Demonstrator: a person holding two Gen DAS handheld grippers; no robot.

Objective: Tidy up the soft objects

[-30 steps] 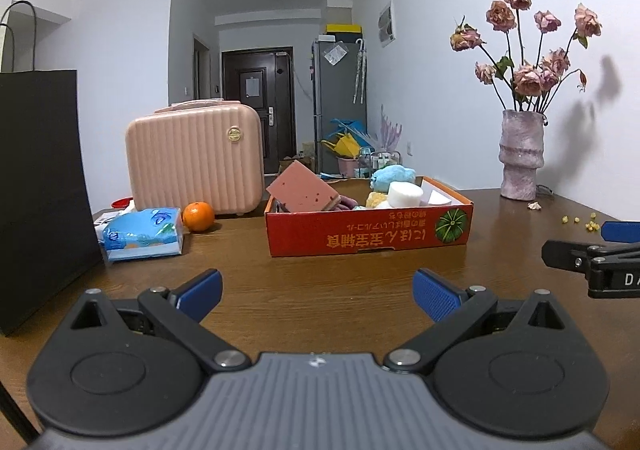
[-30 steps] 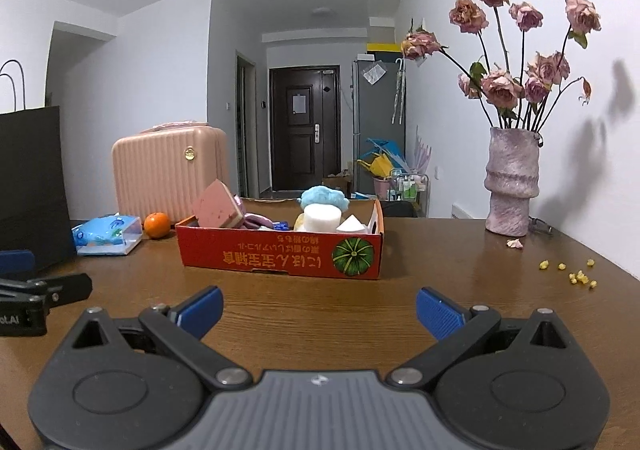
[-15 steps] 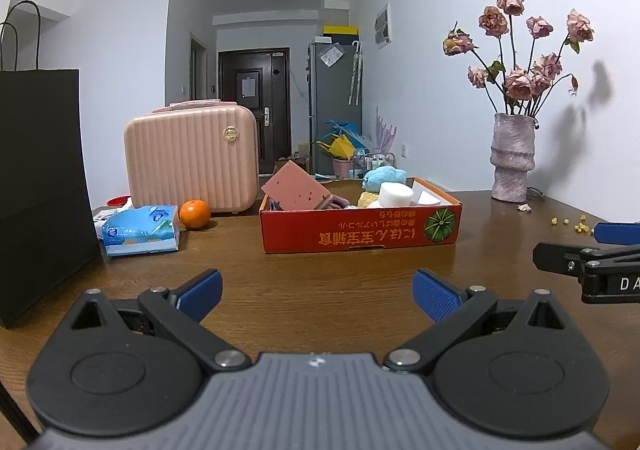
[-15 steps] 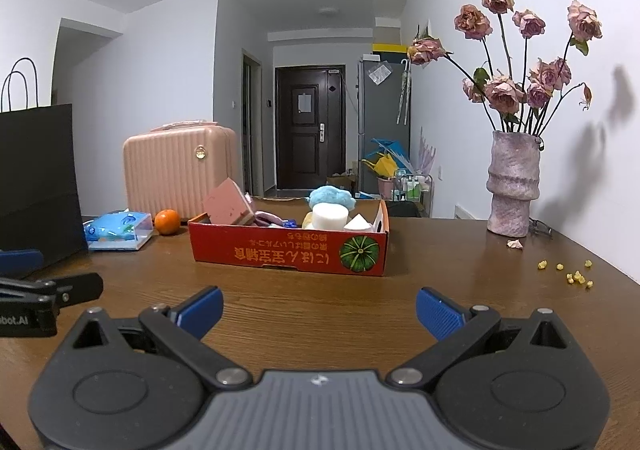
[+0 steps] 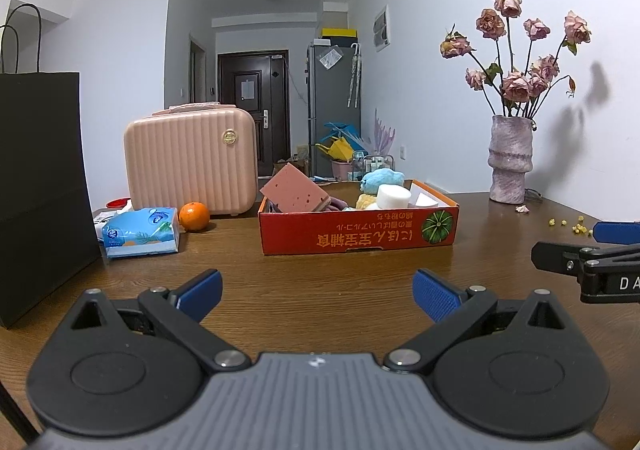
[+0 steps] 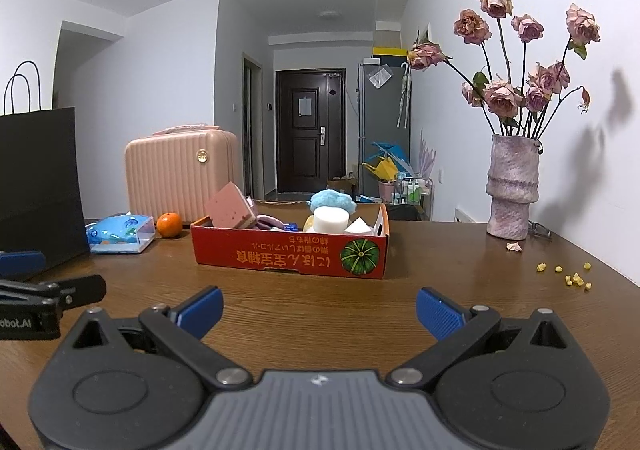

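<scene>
Both tools sit low at the bottom of their frames, and the left gripper point(image 5: 318, 292) has its blue-padded fingers spread wide over bare wood with nothing between them. Same story on the other side: the right gripper point(image 6: 319, 308) is splayed wide apart and carries nothing. In the left wrist view the right tool pokes in at the right edge; in the right wrist view the left tool shows at the left edge, so the two are side by side and apart. Dead centre of both frames, well beyond the fingertips, stands the red cardboard box point(image 5: 358, 236) on the brown table point(image 5: 320, 282), and that is where the soft things are: a pink sponge block point(image 5: 294, 190) leaning up at the box's left end, a blue fluffy piece point(image 5: 381, 179) at the back, a white foam cylinder point(image 5: 394, 196) in front of it, and a yellow bit just beside that, mostly hidden. Left of the box, an orange point(image 5: 194, 216) rests near a blue tissue pack point(image 5: 140, 232), with a pink suitcase point(image 5: 190, 166) behind them and a black paper bag point(image 5: 40, 190) filling the left edge. Upper right, a vase point(image 5: 510, 160) of dried roses stands by the wall, with small yellow crumbs point(image 6: 568, 276) scattered on the wood near the right edge.
</scene>
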